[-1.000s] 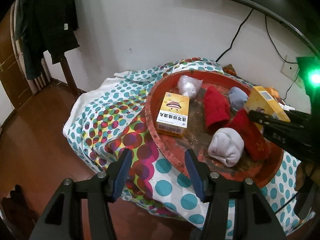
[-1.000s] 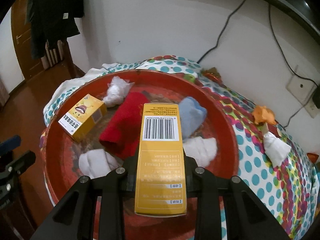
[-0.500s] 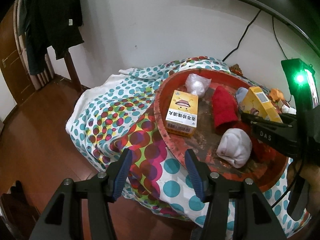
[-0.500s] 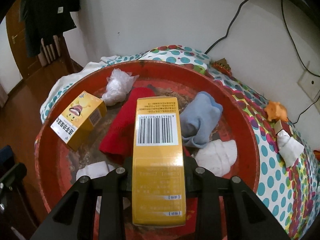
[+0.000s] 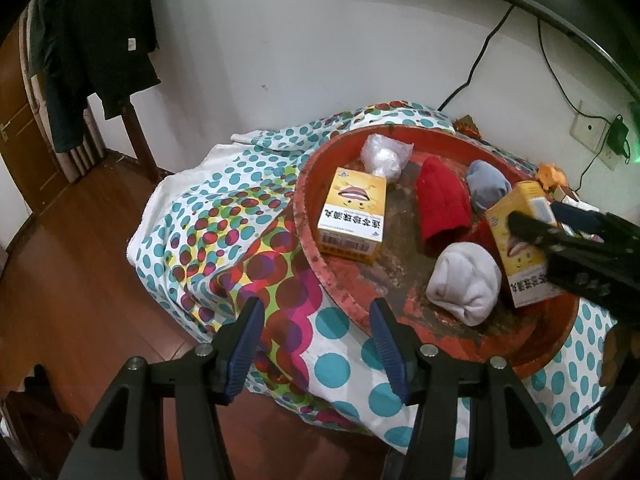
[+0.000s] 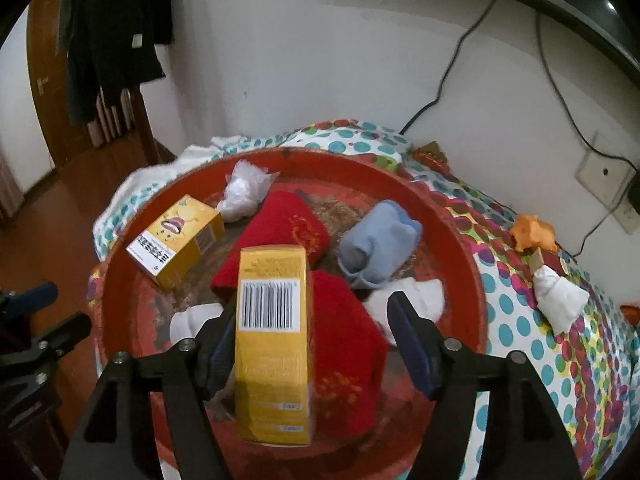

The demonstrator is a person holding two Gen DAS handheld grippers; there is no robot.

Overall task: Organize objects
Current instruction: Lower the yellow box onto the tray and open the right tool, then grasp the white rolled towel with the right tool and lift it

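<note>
Right wrist view takes in the polka-dot cloth [image 6: 532, 320] first, spread over a low surface against the white wall, and on it the round red tray [image 6: 472, 280] that holds nearly everything. At the tray's centre lie two red cloth items [image 6: 288, 236], with a pale blue rolled sock [image 6: 376, 248] at about 2 o'clock, a white sock [image 6: 416, 300] at 3, another white sock [image 5: 466, 280] at 8, and a clear plastic bag [image 6: 244, 192] at 11. One yellow medicine box [image 6: 176, 248] lies at 10 o'clock. A second yellow box [image 6: 272, 340] stands at 6 o'clock between the jaws of the right gripper [image 6: 310, 328], which are opening: the right pad is clear of it, the left still close against its side. This looks like the release step, the box just set into the tray. Next the right hand probably needs to back straight out without tipping the box. The left gripper [image 5: 316, 334] hangs open and empty over the cloth beside the tray's 8 o'clock rim.
</note>
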